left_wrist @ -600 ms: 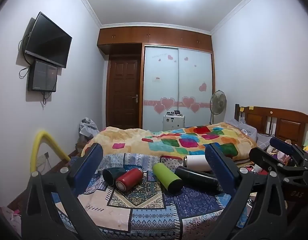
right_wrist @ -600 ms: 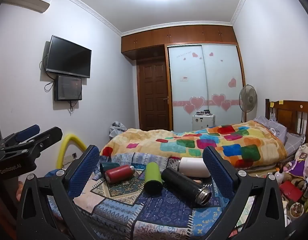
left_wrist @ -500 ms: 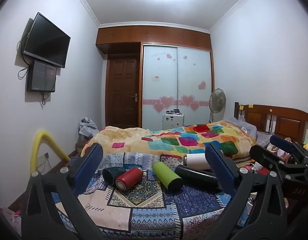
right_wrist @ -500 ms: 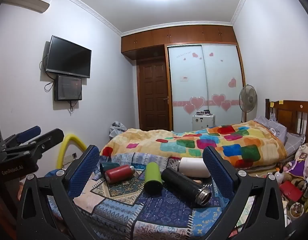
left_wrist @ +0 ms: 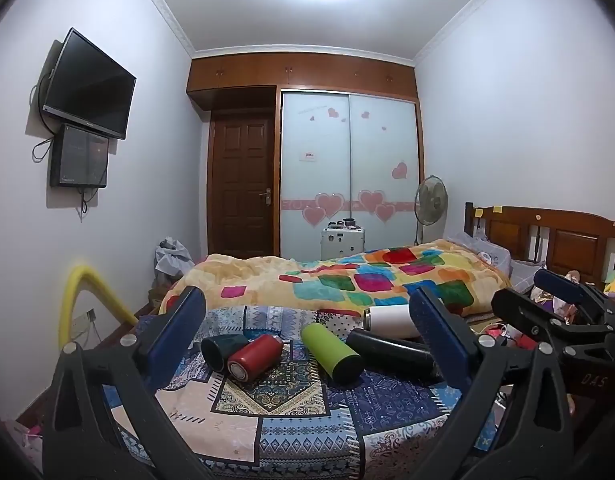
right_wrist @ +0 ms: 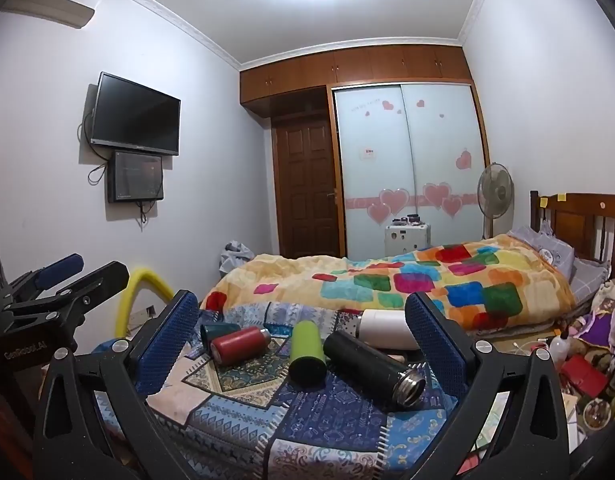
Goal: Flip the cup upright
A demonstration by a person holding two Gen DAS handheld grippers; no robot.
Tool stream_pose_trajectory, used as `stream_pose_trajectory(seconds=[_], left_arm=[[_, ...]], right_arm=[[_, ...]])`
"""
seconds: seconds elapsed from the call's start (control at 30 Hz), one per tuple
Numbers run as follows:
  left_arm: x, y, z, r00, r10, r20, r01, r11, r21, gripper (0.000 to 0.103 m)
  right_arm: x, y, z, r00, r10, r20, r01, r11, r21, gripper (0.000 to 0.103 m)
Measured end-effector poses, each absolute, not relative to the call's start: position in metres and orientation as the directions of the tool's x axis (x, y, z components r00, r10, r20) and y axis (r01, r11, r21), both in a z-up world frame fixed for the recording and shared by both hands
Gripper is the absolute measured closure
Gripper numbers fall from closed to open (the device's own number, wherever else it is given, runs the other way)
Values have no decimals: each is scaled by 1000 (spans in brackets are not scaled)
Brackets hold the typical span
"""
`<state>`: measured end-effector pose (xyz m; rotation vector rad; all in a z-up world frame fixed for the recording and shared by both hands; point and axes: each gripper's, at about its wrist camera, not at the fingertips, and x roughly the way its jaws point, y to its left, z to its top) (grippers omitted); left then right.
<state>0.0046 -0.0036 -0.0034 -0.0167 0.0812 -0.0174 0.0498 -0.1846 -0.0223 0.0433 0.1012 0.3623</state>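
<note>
I'm at the approach stage — nothing gripped yet, left tongs (left_wrist: 307, 332) and right tongs (right_wrist: 301, 330) both spread wide and empty, held back from the patterned cloth (left_wrist: 291, 412). Five cups lie on their sides there: dark teal cup (left_wrist: 221, 350) touching the red cup (left_wrist: 254, 358), green cup (left_wrist: 331, 352) in the middle, black cup (right_wrist: 373, 362), white cup (right_wrist: 383, 330) behind. Next, I reckon, pick one, straddle its body, and tip it up — round walls may roll.
</note>
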Motion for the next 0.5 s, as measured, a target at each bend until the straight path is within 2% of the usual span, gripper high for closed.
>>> stream_pose_trajectory(seconds=[0.5], left_arm=[[9,-7,-8,997,-18,-76,18,1000,-13,0]], right_arm=[[51,-190,-22,930,356,-91,-351,934,72,0]])
